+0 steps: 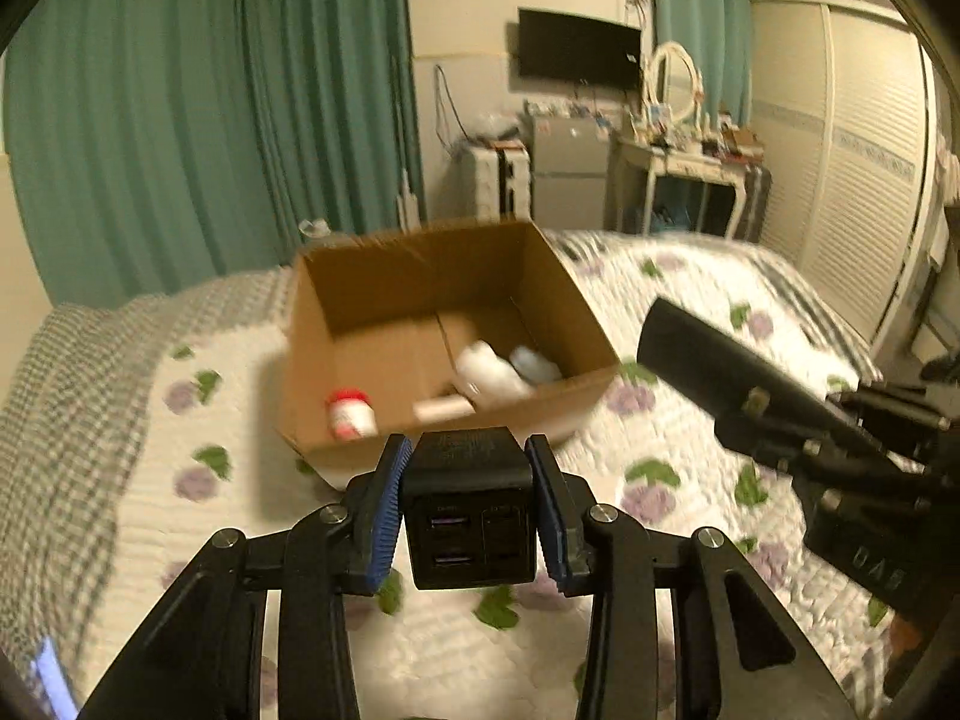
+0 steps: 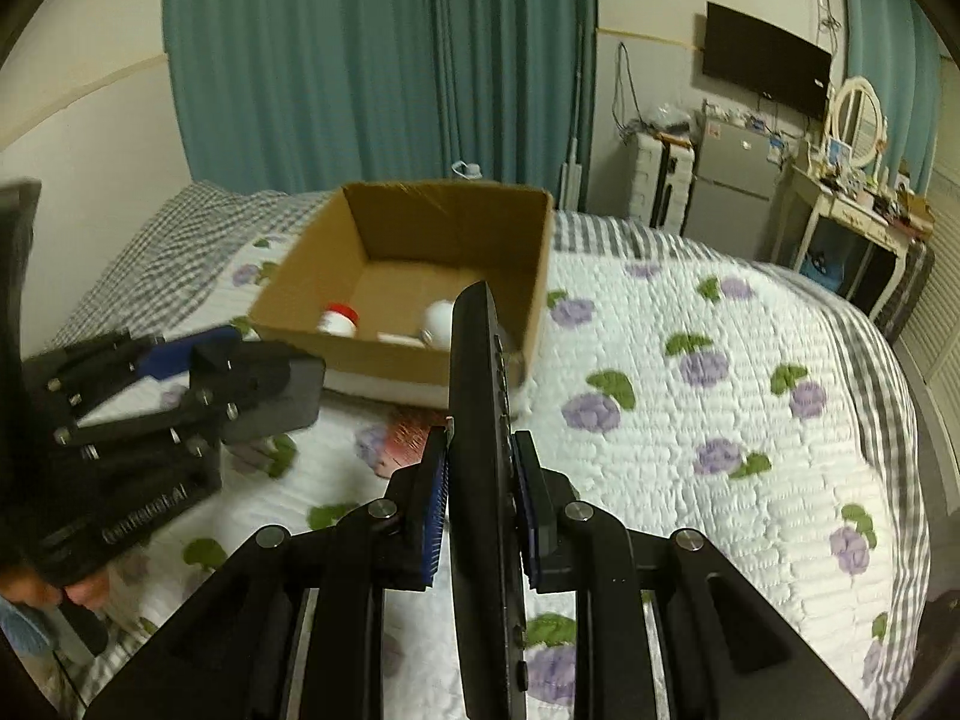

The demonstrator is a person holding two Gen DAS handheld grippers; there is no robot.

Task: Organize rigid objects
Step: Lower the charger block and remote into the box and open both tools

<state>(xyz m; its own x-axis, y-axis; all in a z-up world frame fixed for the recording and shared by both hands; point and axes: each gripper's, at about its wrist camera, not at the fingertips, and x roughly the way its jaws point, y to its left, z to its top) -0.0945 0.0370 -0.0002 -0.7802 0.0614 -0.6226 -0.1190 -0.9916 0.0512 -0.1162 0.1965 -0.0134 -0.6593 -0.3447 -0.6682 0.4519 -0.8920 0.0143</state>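
Observation:
An open cardboard box stands on the bed and also shows in the right wrist view. Inside lie a red-capped white bottle, a white bottle, another white container and a pale tube. My left gripper is shut on a black USB charger cube, held just before the box's near wall. My right gripper is shut on a long black remote control, held on edge, right of the left gripper and short of the box. The remote also shows in the left wrist view.
The bed carries a white quilt with purple flowers and a grey checked blanket at the left. A red-patterned item lies on the quilt before the box. Teal curtains, a fridge, a dresser and a wardrobe stand beyond.

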